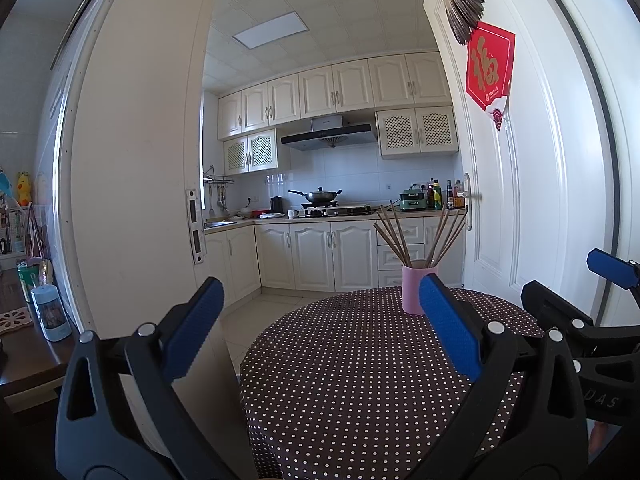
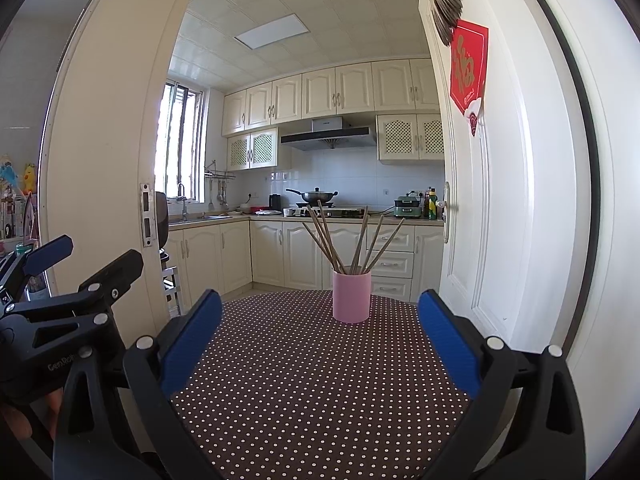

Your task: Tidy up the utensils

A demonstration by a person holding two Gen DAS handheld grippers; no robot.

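Left gripper (image 1: 320,332) first: blue pads spread wide, nothing between them, hovering at the near edge of the round polka-dot table (image 1: 340,380). Further left of it, off the table, a wooden side surface with a pale blue bottle (image 1: 50,312). Right gripper (image 2: 320,332) likewise spread wide and empty, hovering above the same tablecloth, side by side with the other tool and well apart from the utensils.

Moving rightward across the table: bare dotted cloth in the middle, no loose utensils visible on it in either view. Toward the far edge, slightly right of centre, a pink cylindrical holder (image 2: 351,298) standing upright, with a bundle of brown chopsticks (image 2: 348,240) fanned out of its top, roughly 8 to 10 sticks, leaning outward in 2 loose clusters. Beyond, an open white door (image 2: 500,200) on the right with a red paper decoration (image 2: 469,68), and kitchen cabinets behind.

Judging progress: chopsticks already gathered in the holder, nothing left lying loose within sight, both tools free. Either finished, or not yet begun if the sticks need sorting out of the holder; cannot tell which from these views alone.
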